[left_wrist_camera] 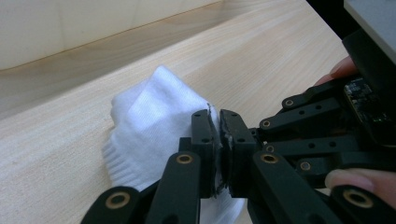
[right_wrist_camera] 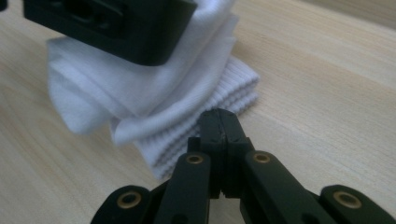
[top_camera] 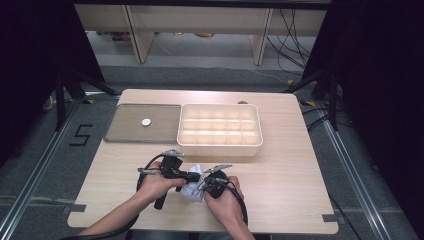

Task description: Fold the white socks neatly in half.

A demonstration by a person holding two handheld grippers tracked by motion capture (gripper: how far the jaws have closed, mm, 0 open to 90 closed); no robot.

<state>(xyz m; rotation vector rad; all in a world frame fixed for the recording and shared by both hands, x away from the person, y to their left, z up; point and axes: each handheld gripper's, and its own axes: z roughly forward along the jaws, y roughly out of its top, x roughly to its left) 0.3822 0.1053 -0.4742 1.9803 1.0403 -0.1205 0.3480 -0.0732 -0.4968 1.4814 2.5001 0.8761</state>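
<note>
Light wood surface [top_camera: 280,170]. At its far side, a cream tray [top_camera: 220,148] divided into a grid of compartments. Just left of it, touching or nearly so, a flat grey lid [top_camera: 125,131] bearing a small white disc [top_camera: 146,122], possibly a knob.

Both grippers, left [top_camera: 192,176] and right [top_camera: 204,186], meet at the white sock [top_camera: 193,189].

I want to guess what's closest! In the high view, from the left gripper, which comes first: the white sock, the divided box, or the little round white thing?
1. White folded sock, at the left gripper.
2. Cream divided plastic box, behind, right.
3. Small round white disc on the grey tray, back left.
</note>
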